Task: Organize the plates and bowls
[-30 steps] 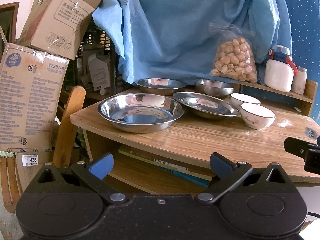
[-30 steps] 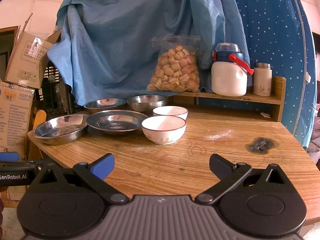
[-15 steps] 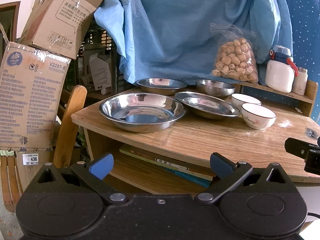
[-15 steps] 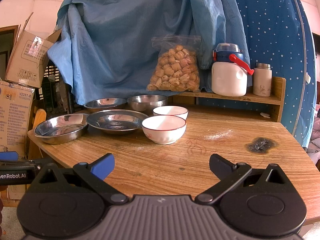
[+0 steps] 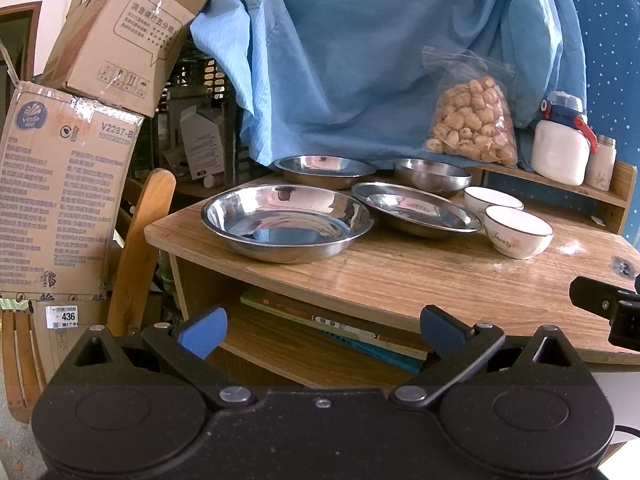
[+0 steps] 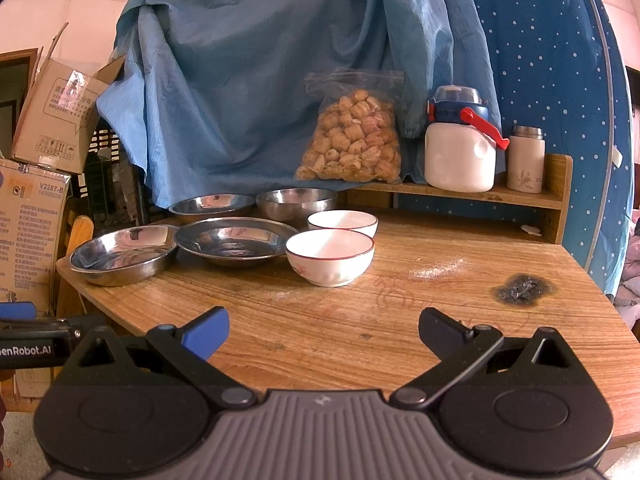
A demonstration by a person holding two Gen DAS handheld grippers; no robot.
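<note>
- Left gripper (image 5: 322, 326): jaws spread wide, nothing between its blue-padded fingers; held short of the table's near-left corner, off the tabletop.
- Right gripper (image 6: 323, 328): jaws likewise spread wide and empty, poised above the near edge of the worn wooden table (image 6: 400, 320).
- Large shallow stainless-steel dish (image 5: 286, 226): sits at the table's left front corner, nearest the left gripper.
- Wide-rimmed stainless-steel plate (image 5: 416, 208): just right of the large dish, rims close; whether they touch cannot be told.
- Second stainless-steel dish (image 5: 324, 170) and deep stainless-steel bowl (image 5: 432, 176): side by side in the back row, against the draped blue cloth (image 5: 380, 60).
- Two white ceramic bowls with red rims: the front bowl (image 6: 330, 256) stands right of the wide-rimmed plate; the rear bowl (image 6: 342, 222) is directly behind it, appearing to touch.
- All six vessels upright, unstacked, grouped on the table's left half.
- Raised wooden shelf (image 6: 480, 196) at the back carries a clear bag of tan snacks (image 6: 352, 140), a white jug with a red handle (image 6: 460, 152) and a small white canister (image 6: 526, 160).
- A dark burn mark (image 6: 522, 288) shows on the table's right side.
- Cardboard boxes (image 5: 60, 160) are stacked left of the table.
</note>
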